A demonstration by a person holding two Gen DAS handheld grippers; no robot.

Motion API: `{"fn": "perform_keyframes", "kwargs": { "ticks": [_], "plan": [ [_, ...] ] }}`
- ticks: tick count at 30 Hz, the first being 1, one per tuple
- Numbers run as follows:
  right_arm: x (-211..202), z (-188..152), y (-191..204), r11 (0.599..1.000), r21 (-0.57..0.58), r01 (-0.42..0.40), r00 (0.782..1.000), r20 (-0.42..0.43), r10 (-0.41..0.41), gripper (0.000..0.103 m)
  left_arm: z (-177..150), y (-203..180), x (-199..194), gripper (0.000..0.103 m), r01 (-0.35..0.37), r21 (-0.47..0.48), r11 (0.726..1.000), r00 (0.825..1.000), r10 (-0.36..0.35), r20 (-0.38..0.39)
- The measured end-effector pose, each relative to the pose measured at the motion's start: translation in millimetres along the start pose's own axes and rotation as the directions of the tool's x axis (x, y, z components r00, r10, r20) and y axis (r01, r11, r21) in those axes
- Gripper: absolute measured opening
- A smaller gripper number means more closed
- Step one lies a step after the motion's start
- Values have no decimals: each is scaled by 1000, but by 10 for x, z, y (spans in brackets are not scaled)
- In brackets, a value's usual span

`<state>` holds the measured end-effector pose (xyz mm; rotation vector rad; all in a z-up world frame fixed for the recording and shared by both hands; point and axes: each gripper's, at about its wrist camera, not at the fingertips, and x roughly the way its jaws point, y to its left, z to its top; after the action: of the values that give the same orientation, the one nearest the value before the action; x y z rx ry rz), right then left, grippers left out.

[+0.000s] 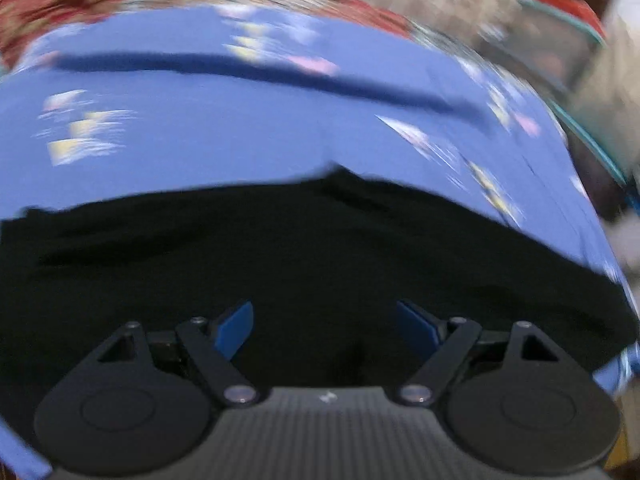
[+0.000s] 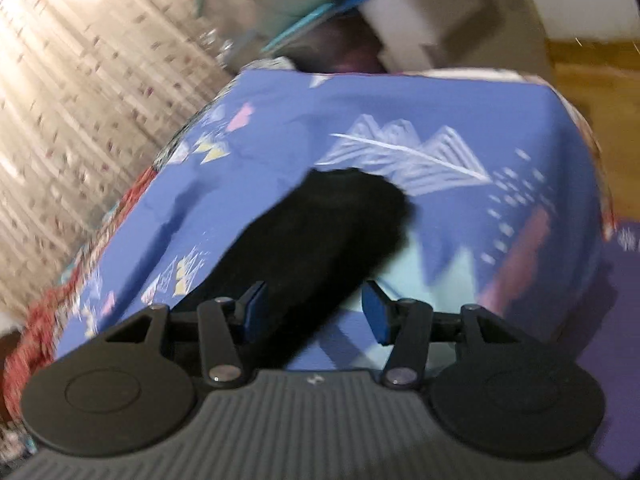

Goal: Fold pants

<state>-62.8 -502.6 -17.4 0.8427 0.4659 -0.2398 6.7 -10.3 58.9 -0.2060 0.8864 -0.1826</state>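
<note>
On blue sheet (image 2: 460, 112): pants (image 1: 280, 264) lying spread, one leg (image 2: 320, 224) stretching away. Both grippers, left (image 1: 324, 328) and right (image 2: 314, 312), gaping, holding nothing. Likely best: pinching hem edges evenly, lifting both layers together.

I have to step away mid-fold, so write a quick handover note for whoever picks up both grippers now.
Left gripper: open, holding nothing, low over the black pants.
Right gripper: open, holding nothing, with a narrow stretch of the pants running between its fingers.
The pants lie on the blue patterned bedcover.
Done: how far the fold has got is unclear; both views are blurred.
Left: grip the cloth, finish folding and flatten.
</note>
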Motion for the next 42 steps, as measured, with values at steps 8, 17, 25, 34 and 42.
{"fn": "perform_keyframes", "kwargs": {
  "ticks": [8, 17, 25, 34, 42],
  "plan": [
    [257, 195, -362, 985, 157, -75, 996, 58, 67, 54, -227, -405, 520, 79, -42, 123, 992, 987, 60, -151],
    [406, 440, -305, 978, 184, -96, 994, 74, 84, 23, -182, -402, 514, 81, -60, 84, 995, 982, 74, -176],
    [29, 260, 607, 955, -167, -246, 967, 31, 254, 18, -117, -78, 168, 78, 9, -113, 994, 990, -25, -139],
    [415, -887, 1632, 734, -562, -381, 908, -378, 182, 19, -249, 392, -331, 79, 35, -189, 981, 998, -45, -47],
    [309, -1067, 1891, 637, -643, -425, 872, -480, 98, 61, -480, 741, -587, 80, 65, -238, 969, 997, -71, -18]
  ]
}}
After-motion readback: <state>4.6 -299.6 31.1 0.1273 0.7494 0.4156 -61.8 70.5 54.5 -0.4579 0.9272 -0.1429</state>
